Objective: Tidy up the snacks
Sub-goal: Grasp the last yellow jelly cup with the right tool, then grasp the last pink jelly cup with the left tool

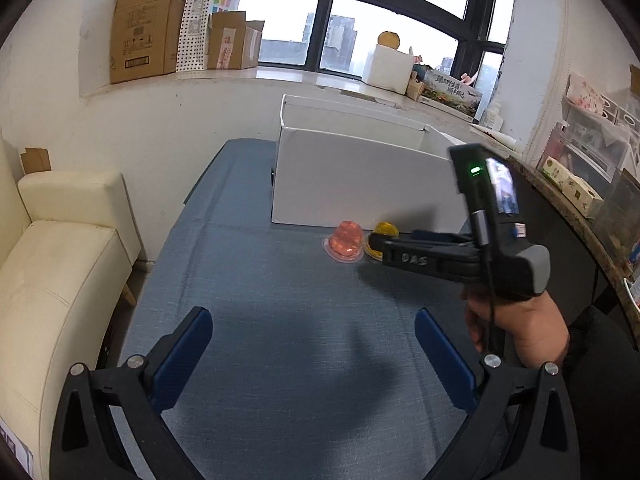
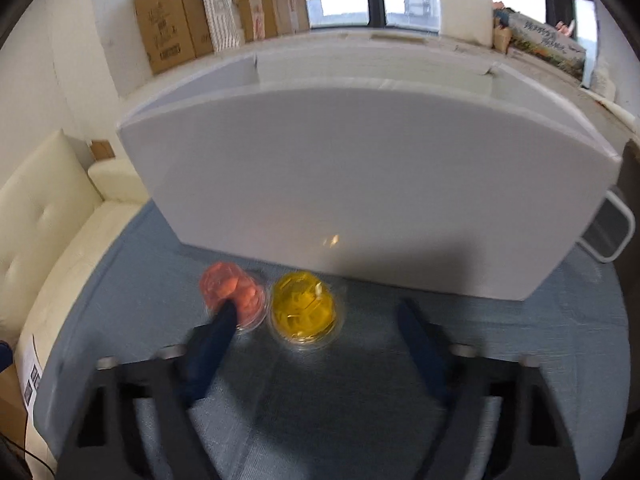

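A: Left wrist view has the left gripper (image 1: 314, 330) over bare blue cloth (image 1: 280, 340), jaws wide apart with nothing between them.

B: And the snacks?

A: Two jelly cups, a pink one (image 1: 346, 242) and a yellow one (image 1: 385, 232), side by side on the cloth, just in front of the white box (image 1: 360, 184).

B: The right gripper (image 1: 376, 245)?

A: A hand (image 1: 516, 332) holds it down at the cups. From its own camera the right gripper (image 2: 320, 320) is blurred; the jaws stand apart, the yellow cup (image 2: 302, 308) between the tips, untouched. The left fingertip (image 2: 228, 316) overlaps the pink cup (image 2: 232, 290).

B: Gripping it?

A: No, not clamped on anything.
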`<action>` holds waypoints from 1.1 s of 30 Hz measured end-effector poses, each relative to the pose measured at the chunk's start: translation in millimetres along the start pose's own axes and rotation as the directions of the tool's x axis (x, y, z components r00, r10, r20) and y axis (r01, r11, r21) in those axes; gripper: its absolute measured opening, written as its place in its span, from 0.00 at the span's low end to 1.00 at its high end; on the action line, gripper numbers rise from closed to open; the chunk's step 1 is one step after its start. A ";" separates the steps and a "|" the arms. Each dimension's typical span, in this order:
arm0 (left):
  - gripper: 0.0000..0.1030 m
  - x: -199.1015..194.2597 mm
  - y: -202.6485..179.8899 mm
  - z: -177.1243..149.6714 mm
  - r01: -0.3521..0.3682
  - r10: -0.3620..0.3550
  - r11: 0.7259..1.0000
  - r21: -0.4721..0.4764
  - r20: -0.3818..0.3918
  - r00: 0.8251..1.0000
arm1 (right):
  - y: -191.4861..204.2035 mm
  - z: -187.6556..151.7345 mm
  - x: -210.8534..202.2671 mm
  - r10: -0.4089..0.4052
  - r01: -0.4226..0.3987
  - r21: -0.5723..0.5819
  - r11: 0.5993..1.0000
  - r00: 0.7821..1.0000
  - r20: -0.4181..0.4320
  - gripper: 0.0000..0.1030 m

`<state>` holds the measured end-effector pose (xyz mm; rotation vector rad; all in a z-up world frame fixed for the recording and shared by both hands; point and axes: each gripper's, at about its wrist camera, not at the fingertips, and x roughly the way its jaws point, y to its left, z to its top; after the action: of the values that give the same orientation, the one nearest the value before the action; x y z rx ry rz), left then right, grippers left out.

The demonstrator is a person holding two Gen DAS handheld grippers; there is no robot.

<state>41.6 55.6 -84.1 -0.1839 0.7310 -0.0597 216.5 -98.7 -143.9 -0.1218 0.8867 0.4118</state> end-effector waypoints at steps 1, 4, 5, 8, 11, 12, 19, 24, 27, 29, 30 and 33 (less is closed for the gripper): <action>1.00 1.3 -0.4 0.1 0.002 -0.002 1.000 0.002 -0.004 1.000 | 1.9 -0.1 4.7 -0.009 0.009 -0.012 1.000 1.000 -0.019 0.48; 1.00 3.4 -0.2 -0.8 0.003 -0.003 1.000 0.002 -0.008 1.000 | 6.6 -3.2 9.0 0.010 -0.011 -0.046 0.999 1.000 -0.019 0.39; 1.00 4.2 0.2 -1.0 0.005 -0.005 1.000 0.001 -0.010 1.000 | 7.0 -3.8 8.1 0.011 -0.011 -0.052 0.999 1.000 -0.014 0.39; 1.00 7.7 0.5 -1.1 0.003 -0.003 1.000 0.001 -0.017 1.000 | 4.9 -5.0 5.4 0.020 -0.020 -0.047 0.999 1.000 -0.009 0.37; 1.00 13.7 0.7 0.3 0.003 -0.003 1.000 0.008 -0.023 1.000 | -1.0 -3.7 1.9 0.026 -0.026 -0.035 0.999 1.000 -0.005 0.37; 1.00 16.3 0.5 1.4 -0.003 0.004 1.000 0.012 -0.024 1.000 | -1.6 -4.7 -0.7 0.026 -0.026 -0.038 0.999 1.000 0.002 0.37; 1.00 45.8 -0.8 16.1 -0.023 0.024 0.999 0.036 -0.042 0.999 | -7.0 -12.0 -34.5 0.011 -0.008 -0.056 0.998 0.998 0.064 0.37; 1.00 76.1 -9.6 30.1 -0.017 0.021 0.998 0.065 -0.055 0.998 | -21.6 -24.7 -66.4 0.010 -0.006 -0.036 0.999 0.994 0.107 0.37; 1.00 94.3 -17.0 38.6 -0.009 0.015 0.997 0.082 -0.072 0.997 | -34.0 -31.8 -81.5 0.010 -0.008 -0.014 1.000 0.992 0.125 0.37; 1.00 106.2 -21.8 43.5 0.000 0.007 0.996 0.085 -0.083 0.997 | -44.4 -38.1 -91.2 -0.001 0.001 0.003 1.000 0.991 0.134 0.37; 1.00 113.6 -24.6 46.0 -0.007 0.015 0.996 0.091 -0.093 0.996 | -48.8 -40.5 -94.2 -0.001 0.000 0.012 1.000 0.991 0.135 0.37; 1.00 129.1 -28.2 51.6 -0.002 0.011 0.996 0.092 -0.096 0.995 | -59.5 -48.4 -102.1 -0.009 0.004 0.040 0.999 0.991 0.136 0.37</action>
<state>172.4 20.1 -126.1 -0.0912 0.8232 -0.0965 147.9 -196.7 -99.4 -0.0589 0.7589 0.3911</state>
